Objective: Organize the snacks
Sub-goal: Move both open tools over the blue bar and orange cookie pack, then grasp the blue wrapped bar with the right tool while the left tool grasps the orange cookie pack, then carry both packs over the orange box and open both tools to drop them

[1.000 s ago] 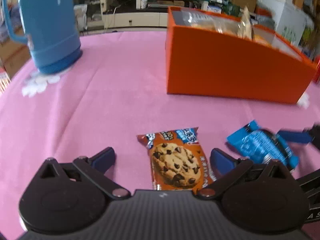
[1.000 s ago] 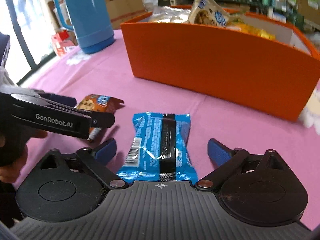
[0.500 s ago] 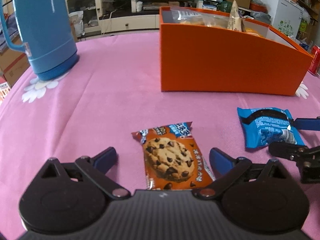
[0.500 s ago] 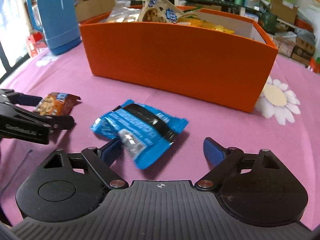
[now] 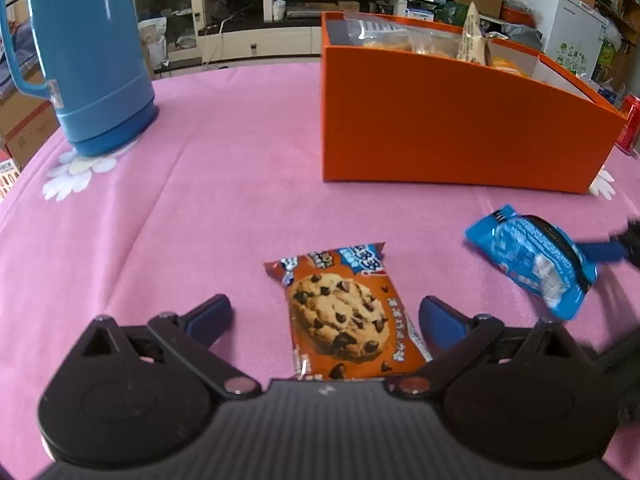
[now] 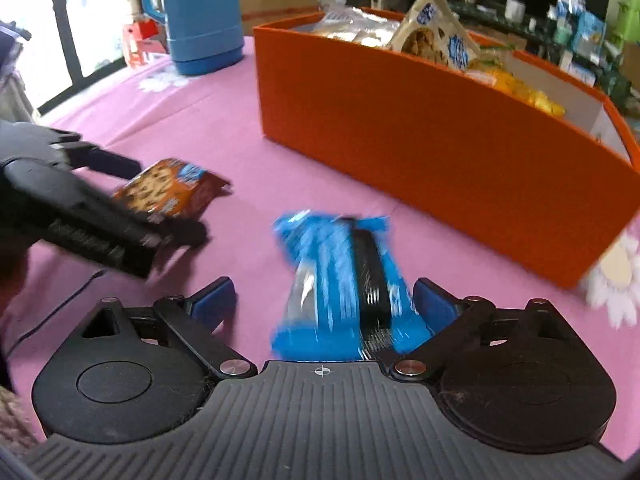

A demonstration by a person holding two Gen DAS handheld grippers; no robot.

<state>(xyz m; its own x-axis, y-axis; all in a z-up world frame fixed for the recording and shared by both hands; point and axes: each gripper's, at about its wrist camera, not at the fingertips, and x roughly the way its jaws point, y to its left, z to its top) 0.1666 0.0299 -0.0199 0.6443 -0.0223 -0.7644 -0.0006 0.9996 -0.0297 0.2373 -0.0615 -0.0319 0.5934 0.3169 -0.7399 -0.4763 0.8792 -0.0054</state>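
Lining up both grippers over two snack packets before closing.
Right gripper [image 6: 322, 300] is opening around the blue cookie packet [image 6: 340, 276]; left gripper [image 5: 324, 314], spread, frames the chocolate-chip cookie packet [image 5: 344, 312]: centre each first.

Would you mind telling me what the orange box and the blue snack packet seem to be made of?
Orange box: probably matte cardboard, with flat thin walls, crisp edges and a white inner face. Blue snack packet: thin glossy plastic film, crinkled, with bright glints and a crimped end seal.

Open tabletop [image 5: 224, 184] is being left between flask [image 5: 86, 60] and box [image 5: 460, 128]; the right side is being blocked.
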